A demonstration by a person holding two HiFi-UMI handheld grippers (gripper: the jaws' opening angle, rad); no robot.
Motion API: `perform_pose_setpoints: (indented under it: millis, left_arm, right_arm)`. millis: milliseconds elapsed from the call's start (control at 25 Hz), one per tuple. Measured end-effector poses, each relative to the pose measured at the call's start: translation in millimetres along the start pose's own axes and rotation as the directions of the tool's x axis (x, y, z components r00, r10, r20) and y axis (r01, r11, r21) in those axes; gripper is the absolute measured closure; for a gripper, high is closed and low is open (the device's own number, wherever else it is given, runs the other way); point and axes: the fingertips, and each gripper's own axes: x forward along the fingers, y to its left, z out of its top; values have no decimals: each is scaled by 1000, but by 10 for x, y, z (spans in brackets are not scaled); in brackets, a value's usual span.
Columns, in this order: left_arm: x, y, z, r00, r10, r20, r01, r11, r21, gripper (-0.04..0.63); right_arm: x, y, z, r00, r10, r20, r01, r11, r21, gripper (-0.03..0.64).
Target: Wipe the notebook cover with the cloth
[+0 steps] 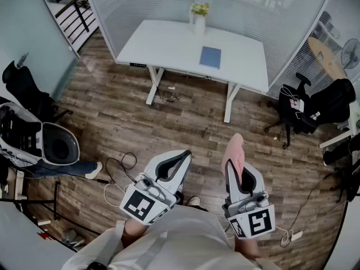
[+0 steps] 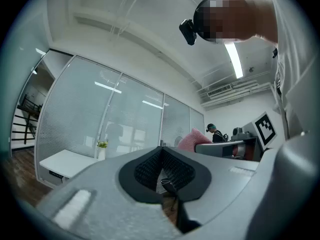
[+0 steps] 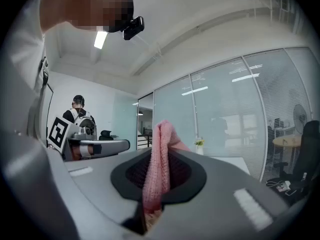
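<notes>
The left gripper is hovering over the wooden floor in the head view, its jaws pressing together with nothing between them. Further out, a white desk is standing against a glass partition, well apart from both grippers. The blue notebook is lying flat on that desk, near a white vase of flowers. The right gripper is clamping the pink cloth, whose folded end is sticking up past the jaw tips. At the far right, a black office chair is sitting beside the partition.
</notes>
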Motion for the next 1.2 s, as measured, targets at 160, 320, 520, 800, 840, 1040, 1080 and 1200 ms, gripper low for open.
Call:
perform_pose_setpoints:
  millis: [160, 320, 520, 800, 840, 1040, 1080, 1200]
  left_arm:
    - [9, 245, -14, 1000, 5, -4, -5, 1000, -1, 598]
    - [9, 577, -15, 1000, 8, -7, -8, 1000, -4, 598]
    - [32, 955, -21, 1000, 14, -18, -14, 1000, 2, 598]
    - [148, 1215, -28, 1000, 1, -31, -1, 1000, -3, 598]
    - [171, 1264, -39, 999, 1, -33, -1, 1000, -2, 598]
    - [397, 1438, -64, 1000, 8, -30, -8, 1000, -2, 598]
    - [466, 1458, -63, 1000, 5, -28, -5, 1000, -2, 598]
    - [703, 1520, -53, 1000, -8, -25, 8, 1000, 5, 598]
  right_arm:
    - [234, 21, -11, 1000, -6, 10, 5, 1000, 9, 589]
    - [549, 38, -31, 1000, -19, 15, 19, 999, 28, 588]
    - [851, 57, -81, 999, -38, 9, 38, 999, 30, 588]
    - [1149, -13, -185, 999, -51, -17, 52, 997, 49, 588]
    - [1201, -31, -202, 998, -53, -19, 54, 997, 50, 588]
    - [1414, -218, -208, 999, -50, -11, 51, 998, 44, 588]
    - [1456, -275, -208, 999, -51, -11, 51, 998, 44, 588]
    - [1593, -462, -219, 999, -50, -12, 50, 997, 50, 588]
